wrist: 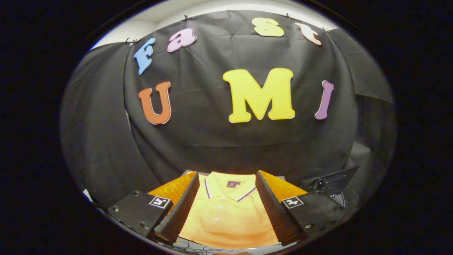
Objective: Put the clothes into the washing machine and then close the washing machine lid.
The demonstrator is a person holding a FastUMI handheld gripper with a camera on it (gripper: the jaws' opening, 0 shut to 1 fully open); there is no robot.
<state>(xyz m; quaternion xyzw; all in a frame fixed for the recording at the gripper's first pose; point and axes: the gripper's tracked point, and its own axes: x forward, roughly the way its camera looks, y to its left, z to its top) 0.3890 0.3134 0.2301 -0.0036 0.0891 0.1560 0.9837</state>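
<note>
The gripper (226, 209) was held with its two fingers (180, 212) spread wide apart, nothing pinched between them. Each finger showed a ribbed inner pad facing the gap, and each carried a small square marker on its dark outer block. Whether the fingertips touched anything could not be told, since their ends ran in against the cloth beneath them.

In the gap between the fingers lay the clothes: a folded yellow polo shirt (226, 216), flat on the bench (198, 248), collar pointing away from the gripper. The collar had a thin dark stripe along its edge, a small dark tag sat inside the neck, and a row of white buttons ran down the placket towards the gripper. The shirt's two sides were hidden behind the fingers, so its full width could not be made out, and its near hem was cut off low between the fingers, where a thin strip of pale, dark-veined bench showed.

Beyond the right finger, a dark, angular piece (329, 181) stood up at a slant, with a curved pale rim (340, 199) just below it. This may have been part of the washing machine and its lid, but so little showed past the finger that it could not be told for certain.

Further out, behind the shirt, the booth's black cloth wall (240, 148) hung in folds, clipped along its top, with a pale wall (148, 21) above it.
</note>
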